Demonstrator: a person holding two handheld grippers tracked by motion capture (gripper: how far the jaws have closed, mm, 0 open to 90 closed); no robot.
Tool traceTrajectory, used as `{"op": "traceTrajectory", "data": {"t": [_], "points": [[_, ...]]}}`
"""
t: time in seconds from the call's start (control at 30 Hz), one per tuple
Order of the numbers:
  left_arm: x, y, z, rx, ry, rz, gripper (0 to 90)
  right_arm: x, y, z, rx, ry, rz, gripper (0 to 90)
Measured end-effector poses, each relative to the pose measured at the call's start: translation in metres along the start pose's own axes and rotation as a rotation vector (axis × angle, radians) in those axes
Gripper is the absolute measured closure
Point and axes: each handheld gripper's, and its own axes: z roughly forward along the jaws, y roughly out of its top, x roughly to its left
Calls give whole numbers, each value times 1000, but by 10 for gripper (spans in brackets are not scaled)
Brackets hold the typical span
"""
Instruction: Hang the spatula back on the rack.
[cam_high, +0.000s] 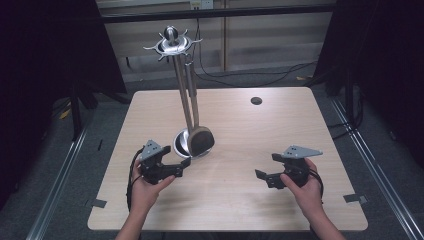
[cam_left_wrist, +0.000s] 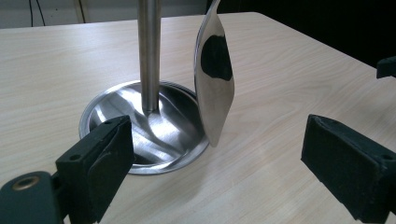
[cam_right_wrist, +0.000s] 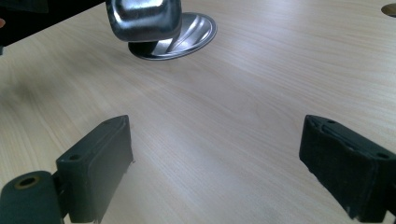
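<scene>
No writing can be read on the utensil stand (cam_high: 191, 142), set mid-counter (cam_high: 240, 200); its top is cut off in both gripper views. The left gripper (cam_high: 176, 167) and right gripper (cam_high: 266, 176) are held wide-fingered, empty.

Counted: one table (cam_high: 280, 135). One utensil stand (cam_high: 176, 50) with one round base (cam_left_wrist: 154, 126). One spatula (cam_high: 200, 139) hanging from it. Two grippers: left gripper (cam_high: 176, 167), right gripper (cam_high: 267, 175). One table hole (cam_high: 256, 100).

wooden table (cam_high: 280, 125), utensil stand (cam_high: 186, 100), cables (cam_high: 260, 75)
</scene>
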Motion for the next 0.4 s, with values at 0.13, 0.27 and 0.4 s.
{"op": "traceTrajectory", "data": {"t": [0.13, 0.27, 0.4], "points": [[1, -4, 1, 5, 6, -7, 92, -1, -1, 0, 2, -1, -2, 91], [0, -4, 0, -2, 0, -10, 92, -1, -1, 0, 1, -1, -2, 91], [0, -2, 0, -11, 3, -6, 92, -1, -2, 0, 0, -1, -6, 91]]}}
